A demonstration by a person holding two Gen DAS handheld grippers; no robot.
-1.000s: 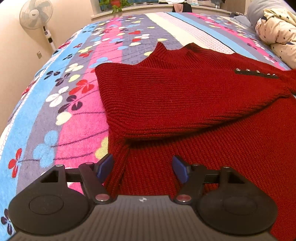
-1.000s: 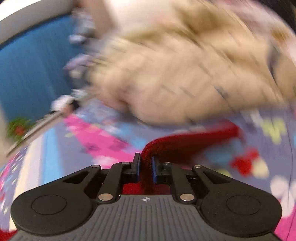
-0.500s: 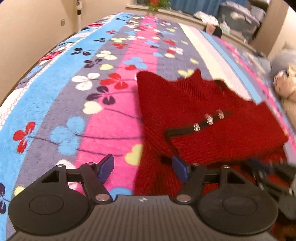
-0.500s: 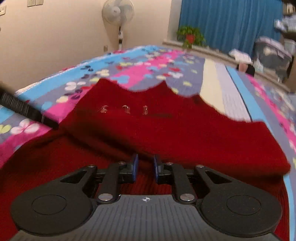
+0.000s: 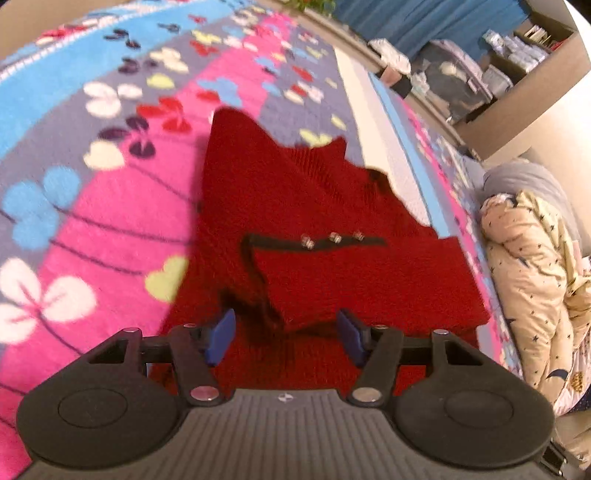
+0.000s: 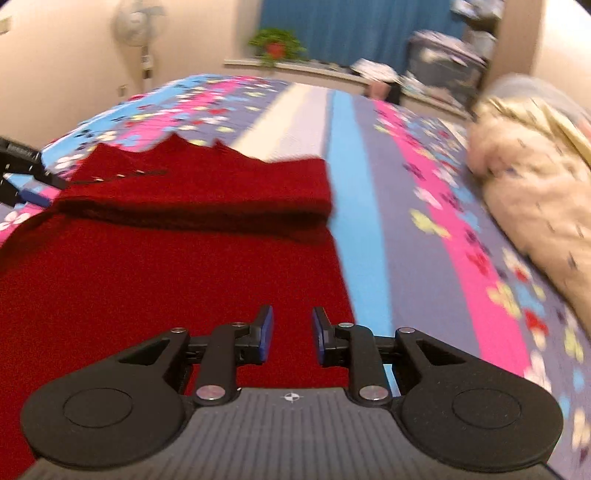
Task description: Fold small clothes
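A red knitted sweater lies on the bed, both sleeves folded across its chest; a dark cuff with three shiny buttons shows on top. My left gripper hovers just over the sweater's near left part, its jaws closing with nothing pinched between them. In the right wrist view the same sweater fills the left half, with the folded sleeve across it. My right gripper hangs above the sweater's right edge, jaws opening and empty. The left gripper shows at the far left there.
The striped floral bed cover stretches to the right of the sweater. A cream star-print duvet is bunched at the bed's right side. Beyond the bed are a standing fan, a potted plant and blue curtains.
My right gripper let go of the red sleeve, which now lies folded across the chest, and pulled back to the sweater's right edge. The left gripper rolled and shifted slightly, its jaws a little narrower.
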